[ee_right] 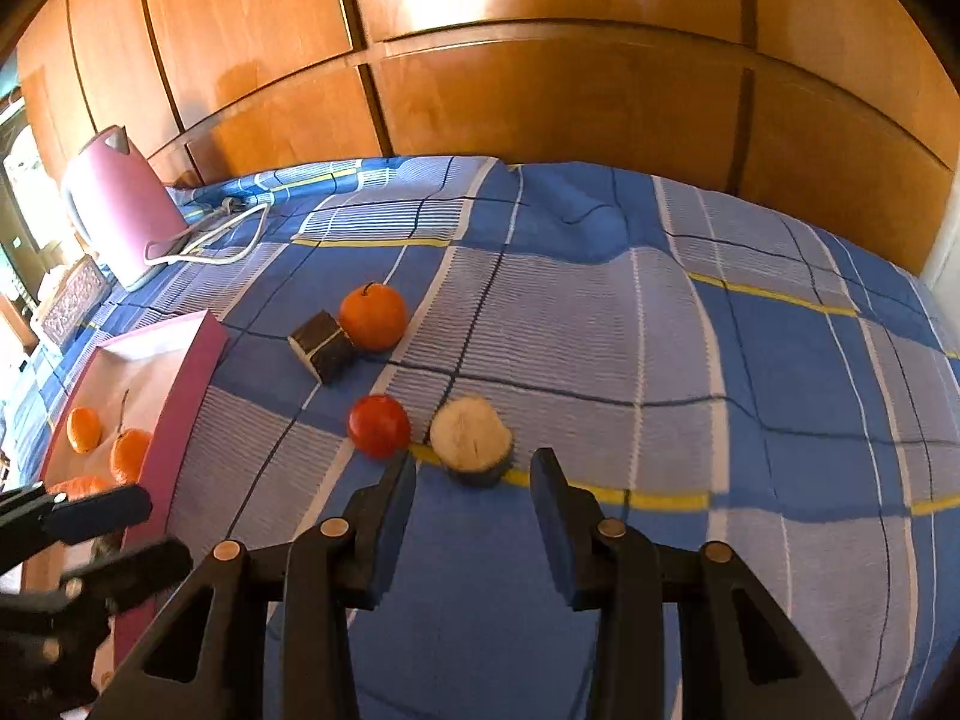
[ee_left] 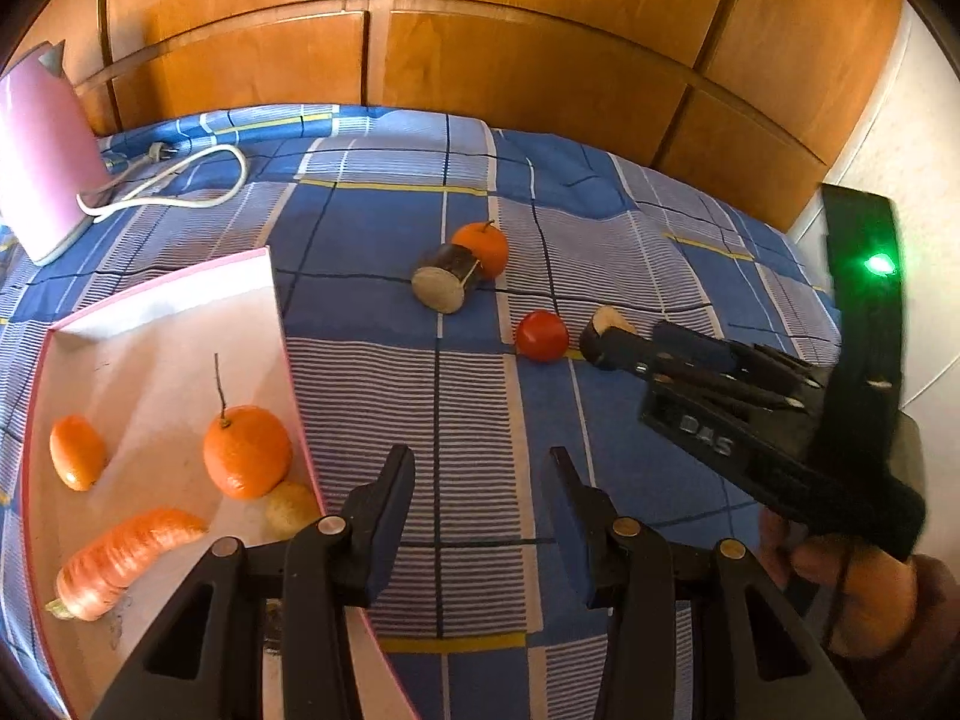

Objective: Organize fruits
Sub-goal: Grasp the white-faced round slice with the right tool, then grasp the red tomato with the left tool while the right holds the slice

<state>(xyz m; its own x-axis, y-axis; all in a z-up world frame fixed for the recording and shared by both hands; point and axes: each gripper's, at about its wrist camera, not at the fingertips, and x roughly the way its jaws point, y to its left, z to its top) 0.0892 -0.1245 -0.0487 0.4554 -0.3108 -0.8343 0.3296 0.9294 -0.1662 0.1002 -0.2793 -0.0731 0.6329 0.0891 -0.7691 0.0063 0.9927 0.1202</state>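
Note:
A pink tray (ee_left: 282,324) on the blue checked bedspread holds two oranges (ee_left: 247,450), a carrot (ee_left: 126,561) and a small pale potato (ee_left: 291,507). On the cloth lie an orange (ee_right: 373,317), a dark cut eggplant piece (ee_right: 321,347), a red tomato (ee_right: 379,425) and a second eggplant piece (ee_right: 473,441) with its pale cut face up. My left gripper (ee_left: 483,474) is open and empty beside the tray's right wall. My right gripper (ee_right: 474,483) is open, its fingertips just short of the second eggplant piece; it also shows in the left wrist view (ee_left: 612,348).
A pink kettle (ee_right: 123,204) with a white cord (ee_left: 174,180) stands at the far left. A wooden headboard (ee_right: 540,108) runs behind the bed. A white wall (ee_left: 924,168) stands at the right edge.

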